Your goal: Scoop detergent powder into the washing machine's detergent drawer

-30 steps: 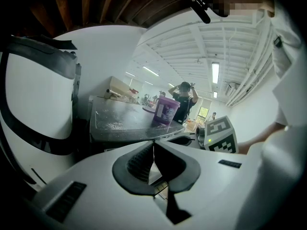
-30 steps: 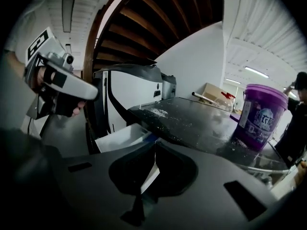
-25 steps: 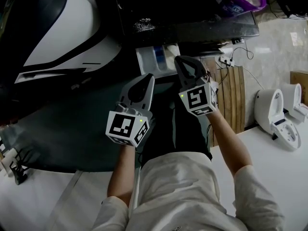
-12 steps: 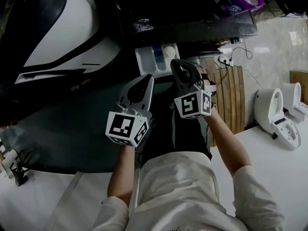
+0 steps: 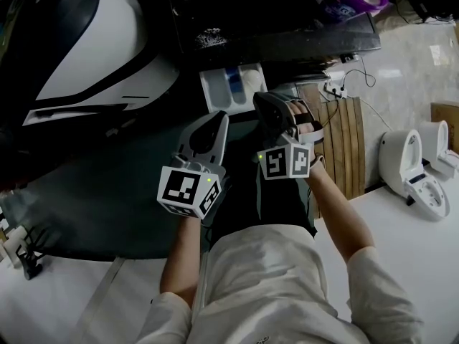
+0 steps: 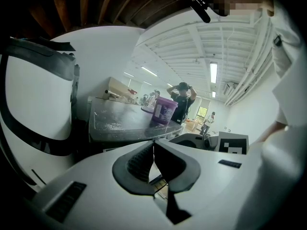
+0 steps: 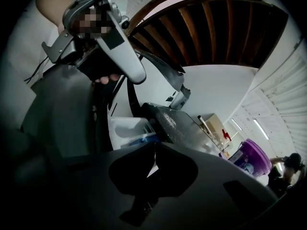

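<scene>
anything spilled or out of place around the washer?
Yes: white powder is scattered over the dark washing machine top, near its front edge above the open detergent drawer, away from the purple tub. It looks like spilled detergent. Nothing else stands out.

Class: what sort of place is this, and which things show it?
Probably a big indoor workshop or test hall: a washing machine's open detergent drawer, two freestanding toilets, a high strip-lit ceiling.

Grey left gripper [image 5: 219, 117], marker cube [image 5: 189, 190], pale sleeves [image 5: 380, 292]
</scene>
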